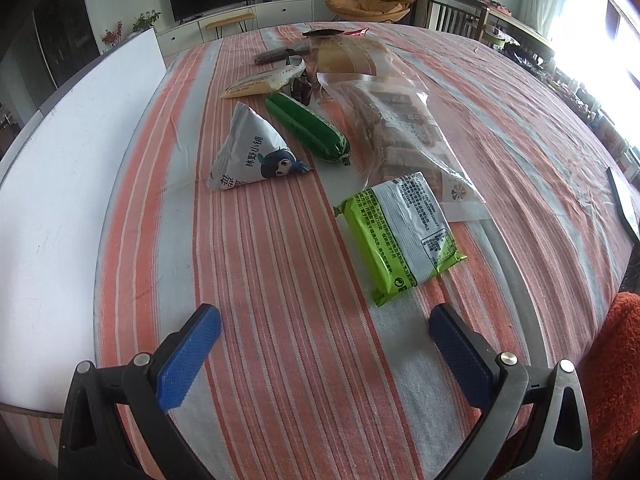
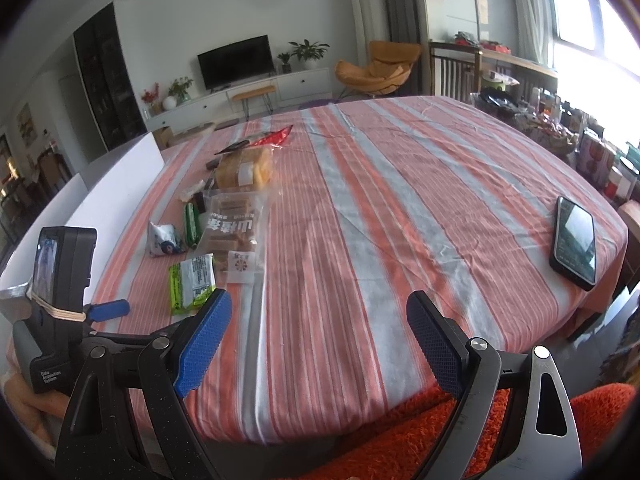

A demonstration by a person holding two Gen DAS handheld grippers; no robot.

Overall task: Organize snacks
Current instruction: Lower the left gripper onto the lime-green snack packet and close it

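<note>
At the lower centre of the left wrist view, my left gripper [image 1: 324, 332] hangs above the striped tablecloth [image 1: 280, 264] with its blue pads spread wide and nothing between them. My right gripper [image 2: 319, 322] is likewise spread and empty at the bottom of its own view, near the table's front edge.

The snacks lie in a loose line running from centre frame toward the upper middle. Nearest is the lime-green packet [image 1: 400, 236], lying flat just right of centre. Its long axis runs from upper left to lower right, with a crimped end toward my pads. Its upper end overlaps or touches the clear bag of brown bars [image 1: 404, 136]; I cannot tell which. The green sausage-shaped stick [image 1: 307, 129] points the same diagonal way, beside the white triangular pouch [image 1: 252, 152].

Risks, in my judgement: closing across the packet's length would let the slick film slip, and lifting it could drag the clear bag.
</note>
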